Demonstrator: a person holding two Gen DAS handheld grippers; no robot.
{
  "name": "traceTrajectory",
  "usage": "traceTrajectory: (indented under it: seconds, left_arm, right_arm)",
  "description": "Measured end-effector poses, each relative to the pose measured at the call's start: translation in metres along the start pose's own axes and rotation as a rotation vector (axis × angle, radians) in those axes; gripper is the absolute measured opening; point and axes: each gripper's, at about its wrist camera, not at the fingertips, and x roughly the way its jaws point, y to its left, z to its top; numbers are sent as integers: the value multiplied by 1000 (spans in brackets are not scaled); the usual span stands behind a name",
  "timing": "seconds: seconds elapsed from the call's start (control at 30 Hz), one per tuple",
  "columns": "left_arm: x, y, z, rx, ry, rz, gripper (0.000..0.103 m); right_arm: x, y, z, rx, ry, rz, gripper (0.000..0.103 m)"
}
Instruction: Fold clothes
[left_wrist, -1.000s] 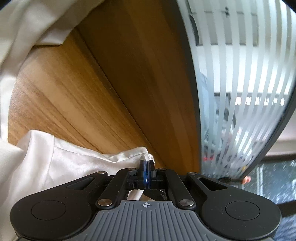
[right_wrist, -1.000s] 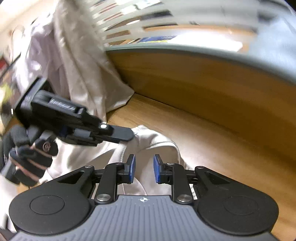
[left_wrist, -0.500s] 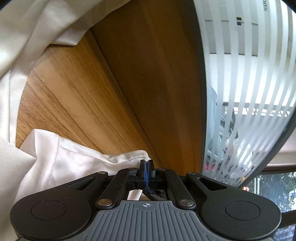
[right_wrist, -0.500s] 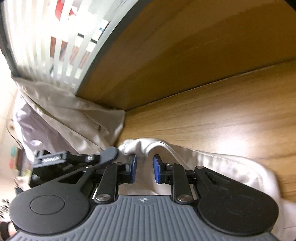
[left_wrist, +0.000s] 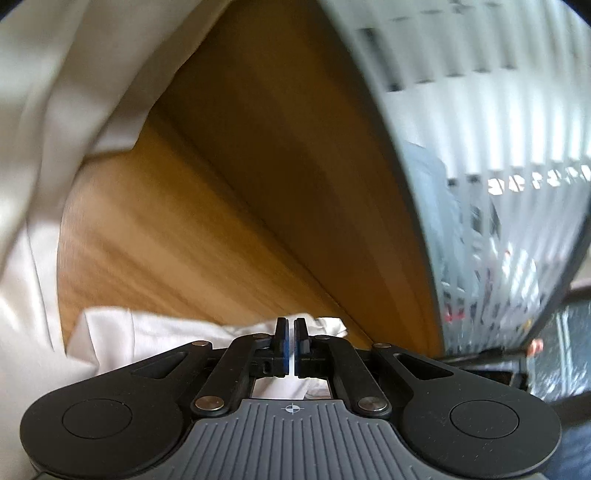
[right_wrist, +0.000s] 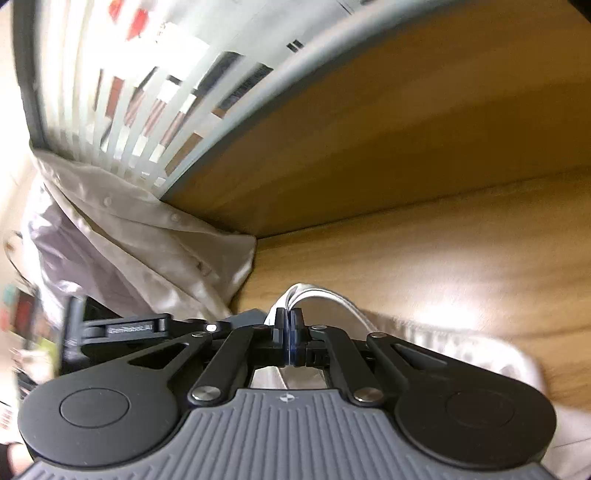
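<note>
One white shirt (left_wrist: 155, 332) lies on the wooden surface (left_wrist: 177, 236). The left hand-held gripper (left_wrist: 290, 334) has its fingers slightly apart around a white fold; the right hand-held gripper (right_wrist: 289, 321) is clamped on the shirt's edge, beside a frosted striped panel (right_wrist: 147, 122).

each camera sits just behind its own gripper and looks forward along the fingers, low over the wooden table (left_wrist: 155, 236). the left wrist view faces along the table toward the upright wooden panel (left_wrist: 295, 155) and striped glass partition (left_wrist: 498, 129), rolled to one side. the right wrist view faces the same panel (right_wrist: 388, 140) and partition (right_wrist: 122, 110), close up. both views share the table (right_wrist: 443, 258), the panel and the white garment (left_wrist: 155, 332) (right_wrist: 332, 299).
</note>
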Motion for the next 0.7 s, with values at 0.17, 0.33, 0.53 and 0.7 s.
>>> traceTrajectory:
  seconds: [0.17,0.33,0.53,0.7]
  left_arm:
    - [-24,-21,3,222,-42,161,22]
    - [-52,-17,-4,429,-46,357,44]
    - [-59,-7,-16,504,-20,419,53]
    - [-61,-1,-25,514,1,419,58]
  right_arm:
    - [-6,19,10,-90,36,-121,1]
    - [2,36,13,-176,76,-207,1]
    - [18,55,13,-254,114,-272,1]
    - [27,62,11,-277,130,-297,1]
